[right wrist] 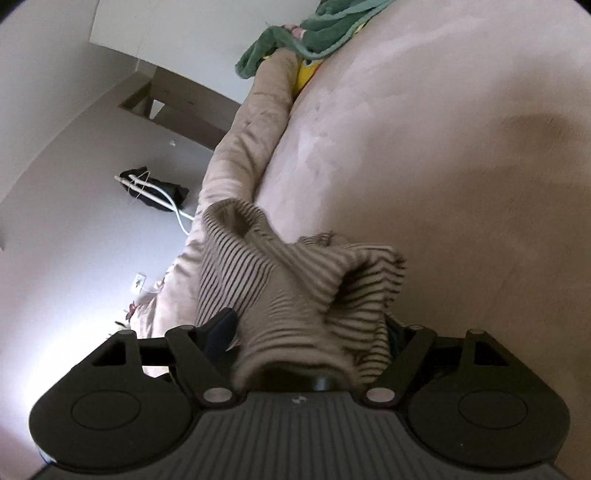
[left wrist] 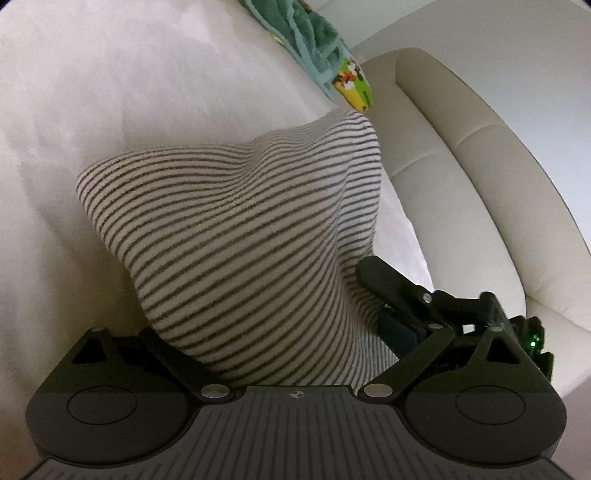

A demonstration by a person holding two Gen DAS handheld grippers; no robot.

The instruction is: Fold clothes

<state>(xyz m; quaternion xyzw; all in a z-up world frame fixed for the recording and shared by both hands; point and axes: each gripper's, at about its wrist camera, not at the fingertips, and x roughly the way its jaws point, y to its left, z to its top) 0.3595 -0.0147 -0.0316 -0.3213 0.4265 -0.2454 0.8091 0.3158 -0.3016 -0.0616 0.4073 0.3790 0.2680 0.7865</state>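
Left wrist view, frame centre: grey-and-white striped knit garment [left wrist: 240, 236] hangs bunched off pale bed cover [left wrist: 110, 92], pinched by left gripper [left wrist: 291, 365] and right gripper [right wrist: 306, 354]; folding looks unfinished, nothing laid flat.

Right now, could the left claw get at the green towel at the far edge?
Probably not: the left claw is shut on the striped garment, and the green towel lies well beyond it across the blanket.

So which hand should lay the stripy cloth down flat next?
Probably left. The left gripper holds the cloth hanging fairly smooth over the bed; the right gripper holds a bunched wad.
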